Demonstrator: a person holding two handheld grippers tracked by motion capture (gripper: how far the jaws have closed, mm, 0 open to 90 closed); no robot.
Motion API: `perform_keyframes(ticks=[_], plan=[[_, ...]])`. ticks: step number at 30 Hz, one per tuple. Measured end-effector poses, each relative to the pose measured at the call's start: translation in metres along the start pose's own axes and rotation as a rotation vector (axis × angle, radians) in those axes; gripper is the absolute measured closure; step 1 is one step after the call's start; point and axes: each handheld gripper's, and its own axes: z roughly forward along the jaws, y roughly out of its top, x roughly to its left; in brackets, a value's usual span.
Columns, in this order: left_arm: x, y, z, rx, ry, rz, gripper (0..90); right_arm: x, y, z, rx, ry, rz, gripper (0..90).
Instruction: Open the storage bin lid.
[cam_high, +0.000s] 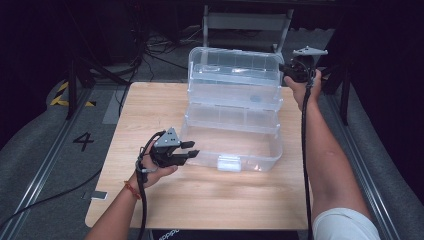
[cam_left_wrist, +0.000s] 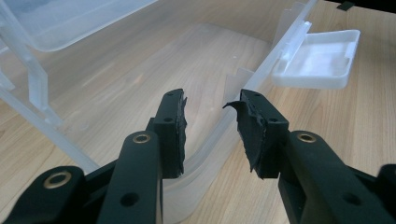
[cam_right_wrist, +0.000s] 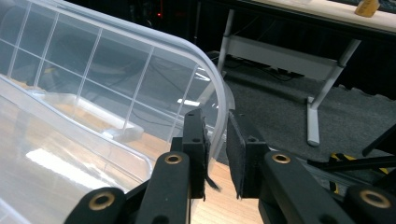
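Observation:
A clear plastic tiered box (cam_high: 232, 100) stands open on the wooden table (cam_high: 210, 200). Its lid (cam_high: 235, 62) is raised at the back and its trays are stepped above the base (cam_high: 250, 147). At the base's front left corner, my left gripper (cam_high: 192, 149) is open. In the left gripper view the jaws of this gripper (cam_left_wrist: 210, 109) straddle the base's curved wall (cam_left_wrist: 219, 140), and the white latch (cam_left_wrist: 317, 60) lies beyond. My right gripper (cam_high: 286, 68) is at the lid's upper right edge. In the right gripper view this gripper (cam_right_wrist: 215, 123) is shut on the lid's rim (cam_right_wrist: 219, 84).
The box takes up the table's middle and back. Bare wood lies in front of it and to its left. A white metal frame (cam_high: 247, 22) and loose cables (cam_high: 150, 50) are on the floor behind. A floor mark "4" (cam_high: 83, 141) is to the left.

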Motion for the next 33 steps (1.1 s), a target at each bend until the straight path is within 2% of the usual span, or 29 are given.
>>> perform_keyframes(ticks=[4,6,8,9,10,11,13,15,20,25,28,33], plan=[[0.0,0.0,0.0,-0.004,0.0,-0.007,62.2,-0.003,-0.005,0.001,-0.005,0.006,0.033,76.1],[0.0,0.0,0.0,-0.004,0.001,-0.002,62.3,-0.003,-0.008,0.005,0.043,0.009,0.008,75.4],[0.0,0.0,0.0,-0.005,0.0,-0.006,62.3,-0.001,-0.015,0.008,0.059,0.04,-0.006,77.4],[0.001,-0.001,0.0,-0.005,-0.01,-0.008,62.4,0.001,-0.017,0.009,0.065,0.04,-0.012,80.6],[0.0,-0.001,0.001,-0.006,0.001,-0.002,62.6,0.003,-0.019,0.01,0.072,0.034,-0.017,79.8],[0.0,-0.001,0.001,-0.005,-0.015,-0.006,62.7,0.003,-0.022,0.011,0.075,0.06,-0.009,81.2],[-0.001,0.0,0.002,0.001,-0.001,0.008,62.4,0.004,-0.027,0.013,0.09,0.058,-0.017,81.1],[-0.001,0.0,0.002,-0.001,-0.001,0.004,62.4,0.005,-0.032,0.016,0.113,0.067,-0.022,80.9],[-0.001,0.0,0.002,-0.004,-0.004,-0.002,62.4,0.006,-0.039,0.017,0.119,0.078,-0.021,80.7],[-0.001,0.0,0.002,-0.003,-0.002,0.003,62.4,0.005,-0.037,0.013,0.12,0.074,-0.031,80.0],[-0.001,0.001,0.001,0.001,0.007,0.008,62.2,0.005,-0.035,0.008,0.11,0.076,-0.03,78.7],[-0.002,0.0,-0.003,-0.005,0.014,-0.007,65.0,0.007,-0.035,-0.008,0.092,0.086,-0.049,77.8]])
